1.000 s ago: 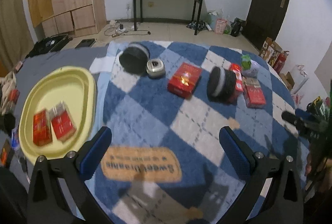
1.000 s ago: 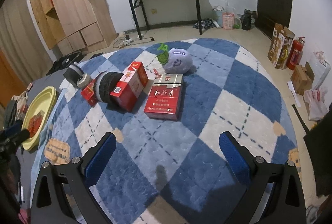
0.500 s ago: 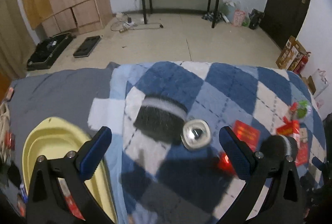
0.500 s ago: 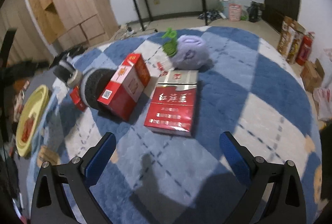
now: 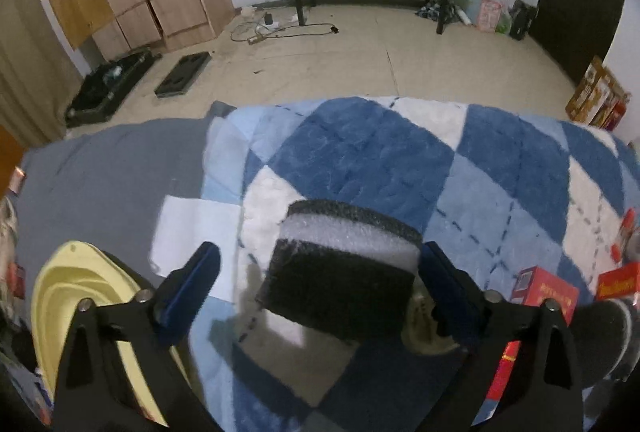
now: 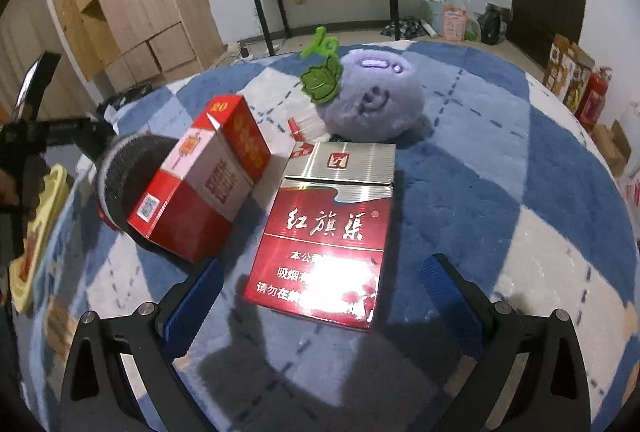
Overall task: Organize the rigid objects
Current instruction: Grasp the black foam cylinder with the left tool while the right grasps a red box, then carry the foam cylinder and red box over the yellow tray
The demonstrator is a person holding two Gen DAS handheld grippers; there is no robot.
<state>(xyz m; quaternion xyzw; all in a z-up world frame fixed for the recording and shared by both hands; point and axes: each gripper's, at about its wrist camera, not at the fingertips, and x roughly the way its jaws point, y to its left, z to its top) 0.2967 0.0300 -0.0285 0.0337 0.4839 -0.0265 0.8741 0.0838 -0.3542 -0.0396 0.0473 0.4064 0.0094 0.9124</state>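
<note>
1. the left gripper (image 5: 316, 272) has its blue-padded jaws around a black and grey foam roll (image 5: 340, 272) that lies on its side on the blue and white checked plush rug (image 5: 360, 152).
2. its jaws have just been closing, with the roll between them. the right pad is at the roll's right end; the left pad stands clearly apart from the roll, so it is not clamped.
3. a small shiny round object (image 5: 420, 316) lies just beside the roll, behind the right finger; what it is, i cannot tell.
4. a yellow plastic tray (image 5: 60, 296) is at the lower left of the left view, on the grey cloth (image 5: 100, 172) beside the rug.
5. the right gripper (image 6: 320, 288) hovers with its jaws spread wide and nothing between the pads.
6. just ahead of it lies a flat red and silver cigarette carton (image 6: 324, 228) on the rug.
7. left of the carton, a red and white cigarette box (image 6: 200, 188) leans tilted against a second black foam roll (image 6: 120, 176).
8. behind the carton sits a purple plush toy with a green leaf (image 6: 372, 100).
</note>
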